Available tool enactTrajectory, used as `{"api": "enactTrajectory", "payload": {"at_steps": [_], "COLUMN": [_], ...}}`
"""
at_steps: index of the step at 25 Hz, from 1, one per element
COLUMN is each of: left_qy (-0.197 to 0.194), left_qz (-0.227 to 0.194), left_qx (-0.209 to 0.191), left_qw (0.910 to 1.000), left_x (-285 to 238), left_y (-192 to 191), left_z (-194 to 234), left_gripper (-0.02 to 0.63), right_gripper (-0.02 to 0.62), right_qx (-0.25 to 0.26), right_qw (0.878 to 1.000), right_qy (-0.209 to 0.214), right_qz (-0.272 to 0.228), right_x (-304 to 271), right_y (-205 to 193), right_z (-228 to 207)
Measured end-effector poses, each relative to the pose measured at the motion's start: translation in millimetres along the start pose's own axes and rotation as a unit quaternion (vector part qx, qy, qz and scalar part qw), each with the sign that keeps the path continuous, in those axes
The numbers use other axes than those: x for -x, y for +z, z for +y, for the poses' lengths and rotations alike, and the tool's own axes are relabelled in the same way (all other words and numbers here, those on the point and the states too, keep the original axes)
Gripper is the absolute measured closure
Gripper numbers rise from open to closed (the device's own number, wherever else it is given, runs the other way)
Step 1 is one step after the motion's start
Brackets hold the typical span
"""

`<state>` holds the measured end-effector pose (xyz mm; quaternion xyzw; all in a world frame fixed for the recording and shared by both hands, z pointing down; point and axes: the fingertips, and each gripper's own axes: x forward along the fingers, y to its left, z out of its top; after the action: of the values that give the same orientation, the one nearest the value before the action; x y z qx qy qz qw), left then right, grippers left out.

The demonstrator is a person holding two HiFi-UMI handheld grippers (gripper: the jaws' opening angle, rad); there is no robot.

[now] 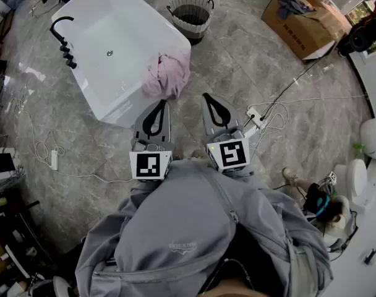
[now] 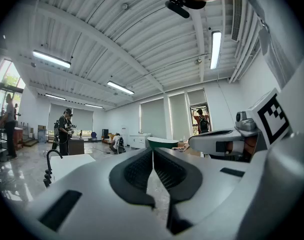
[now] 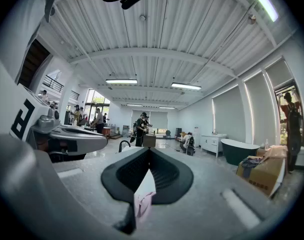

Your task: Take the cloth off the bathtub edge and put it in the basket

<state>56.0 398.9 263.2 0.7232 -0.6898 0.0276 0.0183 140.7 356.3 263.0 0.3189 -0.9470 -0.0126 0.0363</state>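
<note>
Pink cloth: it lies in a soft heap over the near edge of the white bathtub. Nothing is touching it.
Basket: it stands on the floor just past the tub's far corner, apart from the cloth. I see no pink in it.
Left gripper: its jaws are pressed together with nothing between them. It is held level, near the tub but not at the cloth.
Right gripper: its jaws are pressed together too, and they pinch nothing. In the right gripper view a bit of pink shows through the slit under the jaws, but that is the cloth lying ahead, not something held.
Done so far: nothing yet, I think. The cloth is on the tub edge.
Left to do: open a gripper, reach the cloth, pinch it, lift it off, carry it to the basket and drop it in.
Hard to see: the bottom of the basket is too small to make out. The part of the cloth hanging into the tub is hidden by the heap. The left gripper view shows mostly ceiling and room, with no cloth and no basket.
</note>
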Motion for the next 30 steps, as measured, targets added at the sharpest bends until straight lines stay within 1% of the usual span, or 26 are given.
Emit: {"api": "enactTrajectory", "payload": {"at_steps": [3,7,11,18,21,24,30], "left_qy": [-0.002,-0.001,0.002,0.018,0.029,0.039,0.052], "left_qz": [0.004,0.003,0.005,0.004,0.009,0.013,0.019], "left_qx": [-0.004,0.000,-0.006,0.003,0.005,0.009,0.013], "left_qw": [1.0000,1.0000,1.0000,0.9998,0.9995,0.9991,0.9984], "left_x": [-0.4,-1.3,-2.8,-2.8,-0.2,0.5,-12.2], "left_y": [-2.5,-2.2,-2.2,-3.5,-8.1,-13.7,-21.5], "left_z": [-6.7,-10.1,-14.9,-28.0,-29.8,-28.2,-8.6], "left_gripper": [0.594,0.594,0.594,0.594,0.594,0.594,0.594], "right_gripper": [0.591,0.591,0.591,0.591,0.591,0.591,0.591], "right_qx": [0.013,-0.004,-0.005,-0.019,-0.025,-0.038,-0.040], "right_qw": [1.000,1.000,1.000,0.999,0.999,0.999,0.999], "right_qy": [0.001,0.002,0.004,0.026,0.032,0.028,0.033], "right_qz": [0.003,0.004,0.004,-0.014,-0.009,-0.001,0.002], "right_x": [4.0,5.0,7.3,17.6,20.6,20.9,1.2], "right_y": [-3.2,-3.2,-3.5,-3.2,-11.2,-21.2,-27.1], "right_z": [-4.9,-5.2,-8.9,-17.7,-22.5,-28.8,-34.3]}}
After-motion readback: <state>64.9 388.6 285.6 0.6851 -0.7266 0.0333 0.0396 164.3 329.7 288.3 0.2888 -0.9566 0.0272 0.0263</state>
